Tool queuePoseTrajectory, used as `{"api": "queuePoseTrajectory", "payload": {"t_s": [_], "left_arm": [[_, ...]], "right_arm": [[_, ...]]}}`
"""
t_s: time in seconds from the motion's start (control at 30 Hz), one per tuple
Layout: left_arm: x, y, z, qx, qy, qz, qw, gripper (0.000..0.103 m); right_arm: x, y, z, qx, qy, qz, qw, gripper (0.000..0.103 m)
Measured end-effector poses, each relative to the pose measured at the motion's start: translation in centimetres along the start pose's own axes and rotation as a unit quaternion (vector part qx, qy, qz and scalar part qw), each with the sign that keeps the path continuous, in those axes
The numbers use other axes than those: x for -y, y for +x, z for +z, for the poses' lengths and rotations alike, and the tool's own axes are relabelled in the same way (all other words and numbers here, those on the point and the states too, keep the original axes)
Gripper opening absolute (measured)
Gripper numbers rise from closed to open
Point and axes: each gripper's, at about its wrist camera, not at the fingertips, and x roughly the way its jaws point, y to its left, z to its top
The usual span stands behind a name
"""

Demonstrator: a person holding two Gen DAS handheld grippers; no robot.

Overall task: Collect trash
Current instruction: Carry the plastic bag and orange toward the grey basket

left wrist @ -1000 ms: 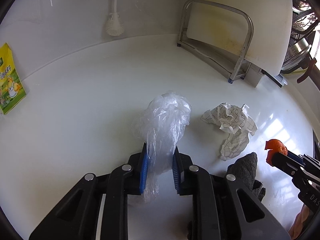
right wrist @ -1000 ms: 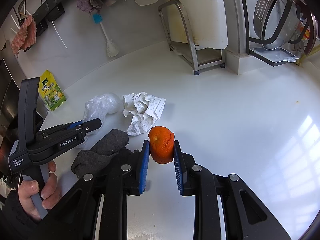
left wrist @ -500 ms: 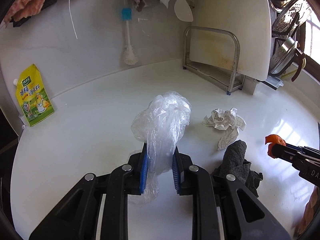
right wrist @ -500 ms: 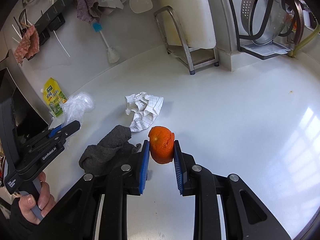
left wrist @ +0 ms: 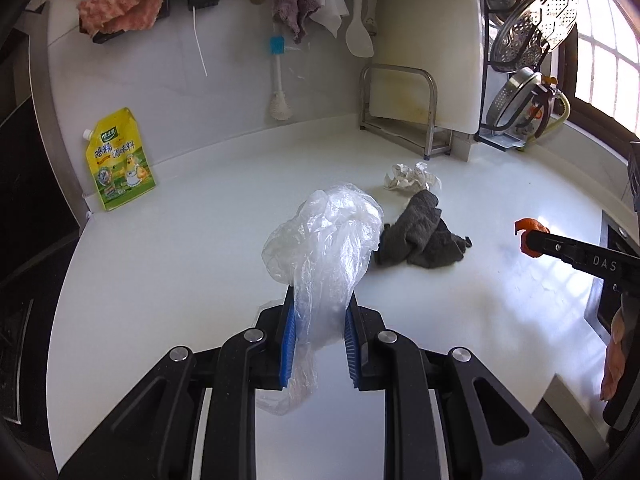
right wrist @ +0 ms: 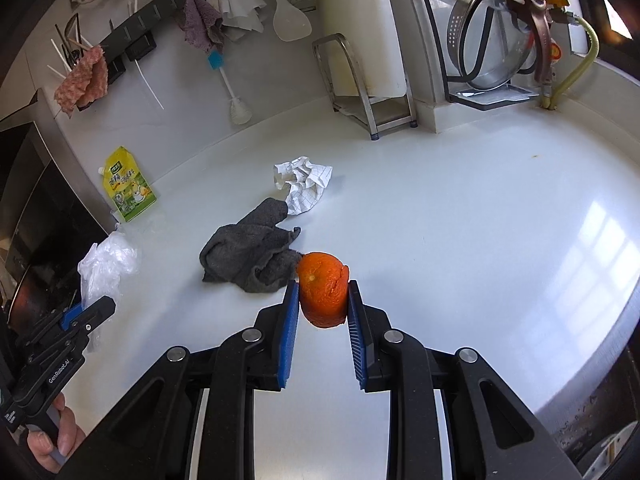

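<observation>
My left gripper (left wrist: 318, 312) is shut on a clear crumpled plastic bag (left wrist: 326, 248) and holds it above the white counter (left wrist: 180, 248); the bag also shows in the right wrist view (right wrist: 106, 266). My right gripper (right wrist: 323, 300) is shut on an orange peel (right wrist: 324, 288), which shows at the right of the left wrist view (left wrist: 528, 232). A crumpled checked paper (right wrist: 304, 184) lies on the counter behind a dark grey cloth (right wrist: 250, 250).
A yellow seasoning pouch (left wrist: 120, 160) leans on the back wall at left. A metal rack (left wrist: 400, 108) with a white cutting board (left wrist: 432, 40) stands at the back. Strainers (right wrist: 492, 40) stand in a dish rack at the right. Cloths and utensils hang on the wall.
Both grippers have pulled back and up from the counter with their loads. The paper and the grey cloth now lie farther from both cameras.
</observation>
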Motion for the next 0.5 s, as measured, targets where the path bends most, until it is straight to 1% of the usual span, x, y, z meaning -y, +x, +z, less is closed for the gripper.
{"api": "queuePoseTrajectory", "payload": {"t_s": [0.1, 0.17, 0.23, 0.33, 0.5], "left_arm": [[-0.6, -2.6, -1.9, -0.004, 0.0, -0.001, 1.0, 0.021], [-0.9, -4.0, -2.9, -0.007, -0.005, -0.003, 1.0, 0.021], [-0.9, -5.3, -4.0, -0.012, -0.012, -0.014, 0.9998, 0.021], [-0.4, -7.1, -5.5, -0.017, -0.016, -0.028, 0.9993, 0.021], [1.2, -9.6, -8.0, -0.024, -0.005, -0.05, 0.9985, 0.021]], "right_arm": [[-1.2, -3.4, -2.4, 0.016, 0.002, 0.004, 1.0, 0.023], [-1.8, -5.3, -4.1, 0.013, 0.011, 0.008, 1.0, 0.023], [-2.6, -7.1, -5.9, 0.01, 0.017, 0.01, 1.0, 0.023], [-3.9, -9.7, -8.7, 0.011, 0.019, 0.007, 1.0, 0.023], [-5.3, -12.8, -12.8, 0.008, 0.036, 0.011, 0.999, 0.023]]}}
